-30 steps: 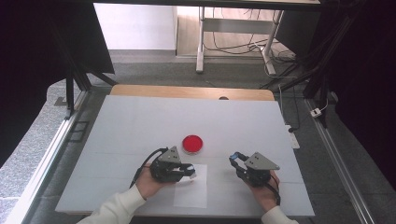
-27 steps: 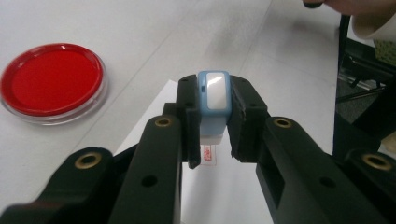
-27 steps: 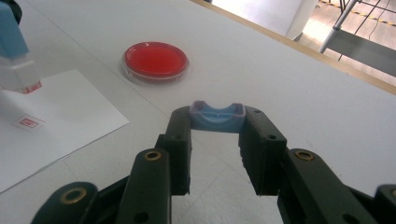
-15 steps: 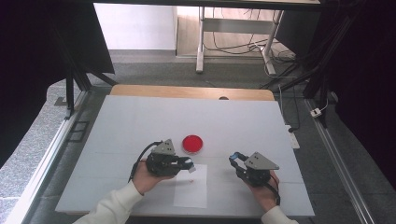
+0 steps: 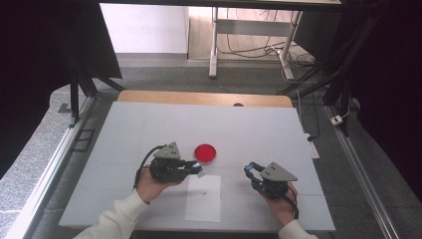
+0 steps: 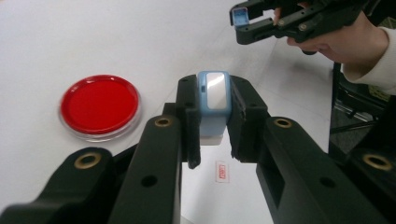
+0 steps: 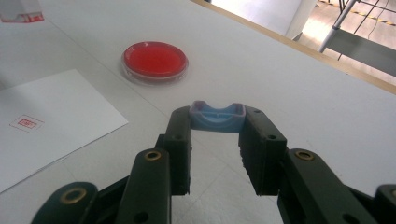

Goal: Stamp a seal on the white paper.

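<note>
Between the black jaws of the left gripper sits a small stamp, clamped by its sides: a light-blue body with a pale, glossy rounded face toward the camera and a white block at its lower end. In the high view the left gripper hangs just above the top edge of the sheet of white paper, with the stamp at its tip pointing toward the right gripper. On the paper lies a small red stamped mark, seen below the stamp in the left gripper view. The right gripper is closed on a light-blue cap, a shallow open tray with a curved dip in its rim, pinched at its two ends between the jaw tips. The cap also shows in the left gripper view, held off the table and well apart from the stamp. A round red ink pad in a clear dish rests on the table just beyond the paper, near the left gripper and apart from both held things.
</note>
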{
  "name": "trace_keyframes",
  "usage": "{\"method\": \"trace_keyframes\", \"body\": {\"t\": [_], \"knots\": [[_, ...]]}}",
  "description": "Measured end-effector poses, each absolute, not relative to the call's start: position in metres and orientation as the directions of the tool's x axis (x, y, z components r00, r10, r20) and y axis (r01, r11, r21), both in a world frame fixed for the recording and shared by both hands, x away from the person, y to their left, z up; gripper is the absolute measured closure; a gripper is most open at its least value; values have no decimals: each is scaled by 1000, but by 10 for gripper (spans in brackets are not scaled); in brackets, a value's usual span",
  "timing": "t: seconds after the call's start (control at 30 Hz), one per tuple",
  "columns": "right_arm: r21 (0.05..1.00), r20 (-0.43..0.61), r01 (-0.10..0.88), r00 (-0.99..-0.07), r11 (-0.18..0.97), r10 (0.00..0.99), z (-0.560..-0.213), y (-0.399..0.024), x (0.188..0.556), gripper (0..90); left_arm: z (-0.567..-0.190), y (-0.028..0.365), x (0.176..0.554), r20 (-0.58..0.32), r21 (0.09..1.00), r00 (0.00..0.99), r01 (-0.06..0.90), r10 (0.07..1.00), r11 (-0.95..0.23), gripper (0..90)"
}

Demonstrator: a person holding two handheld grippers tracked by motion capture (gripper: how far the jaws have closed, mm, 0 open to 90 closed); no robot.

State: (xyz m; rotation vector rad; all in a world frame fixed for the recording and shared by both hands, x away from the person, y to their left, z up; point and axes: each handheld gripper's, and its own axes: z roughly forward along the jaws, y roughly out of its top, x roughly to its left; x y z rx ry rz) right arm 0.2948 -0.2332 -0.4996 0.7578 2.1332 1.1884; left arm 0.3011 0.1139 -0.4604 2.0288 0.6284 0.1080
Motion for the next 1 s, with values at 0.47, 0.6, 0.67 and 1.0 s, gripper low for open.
{"method": "trace_keyframes", "body": {"t": [0.47,0.6,0.67,1.0], "knots": [[871,-208,202,-673,447,710,-501,-232,296,643,-457,128,314,-192,857,830,402,524,-322,753],[871,-207,203,-674,447,709,-502,-232,297,643,-454,130,316,-195,865,828,398,525,-306,753],[869,-209,204,-674,451,708,-502,-231,297,643,-453,130,316,-195,869,828,395,526,-298,753],[870,-206,205,-676,449,707,-503,-231,296,643,-452,130,315,-198,873,833,390,516,-294,752]]}}
